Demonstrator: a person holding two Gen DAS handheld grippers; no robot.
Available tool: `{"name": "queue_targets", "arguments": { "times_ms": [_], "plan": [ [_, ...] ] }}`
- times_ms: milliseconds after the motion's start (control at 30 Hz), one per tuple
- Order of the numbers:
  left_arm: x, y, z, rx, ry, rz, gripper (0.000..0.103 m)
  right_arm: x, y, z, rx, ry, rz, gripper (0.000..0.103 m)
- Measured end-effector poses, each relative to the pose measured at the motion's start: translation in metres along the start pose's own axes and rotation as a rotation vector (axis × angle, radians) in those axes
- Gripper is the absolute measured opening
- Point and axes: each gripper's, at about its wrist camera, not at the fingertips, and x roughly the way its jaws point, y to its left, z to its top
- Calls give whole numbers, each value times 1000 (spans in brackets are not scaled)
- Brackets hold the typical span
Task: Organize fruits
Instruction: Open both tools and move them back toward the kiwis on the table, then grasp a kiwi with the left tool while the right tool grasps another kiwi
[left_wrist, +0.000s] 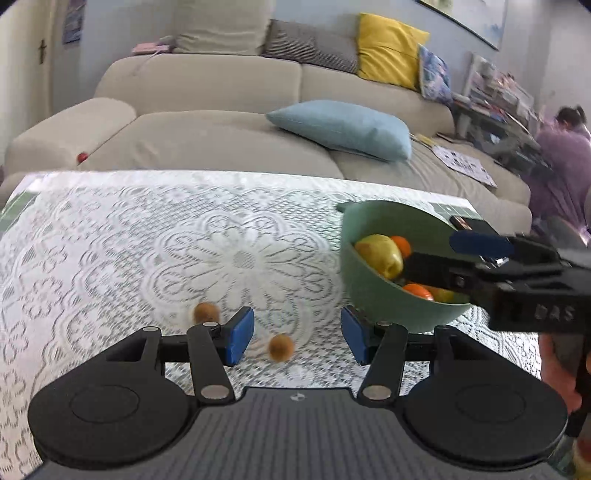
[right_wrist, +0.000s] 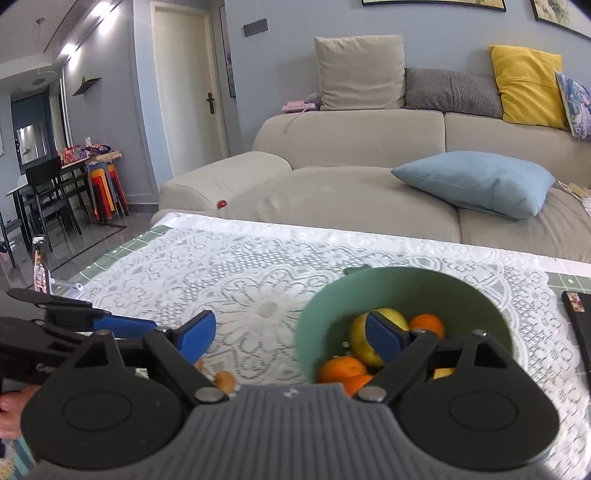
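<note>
Left gripper (left_wrist: 297, 334) jaws wide apart, empty, over white lace tablecloth (left_wrist: 147, 240), two small brown round fruits (left_wrist: 281, 347) at 6 o'clock, one between its fingers, right view alone shows dining chairs (right_wrist: 48, 199), right gripper (right_wrist: 291, 338) spread wide, empty, straddling rim of green plastic bowl (right_wrist: 399, 284) at 3 o'clock holding yellow apple (left_wrist: 380, 254), oranges (right_wrist: 341, 369).

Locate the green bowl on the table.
In the left wrist view the green bowl sits right of the open left gripper, on the lace tablecloth.

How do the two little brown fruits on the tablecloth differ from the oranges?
The brown fruits are smaller and dull tan; the oranges are larger and bright orange. The brown fruits lie loose on the lace tablecloth by the left gripper; the oranges sit in the green bowl beside a yellow fruit. Both are roundish.
</note>
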Motion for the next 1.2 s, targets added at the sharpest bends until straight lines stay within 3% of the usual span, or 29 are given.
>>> {"name": "queue_targets", "arguments": {
  "times_ms": [233, 667, 833, 933, 1200],
  "plan": [
    [-4, 30, -18, -48, 14, 18, 64, 6, 28, -24, 12, -14, 11, 85],
    [-4, 70, -34, -146, 20, -31, 61, 43, 38, -57, 35, 78, 7, 82],
    [7, 68, -36, -112, 31, -29, 55, 58, 42, -63, -9, 103, -3, 69],
    [17, 62, -35, -66, 53, -9, 42, 70, 42, -65, -22, 130, 19, 54],
    [43, 59, -27, -63, 85, -11, 39, 97, 41, -63, -26, 188, 76, 33]
  ]
}}
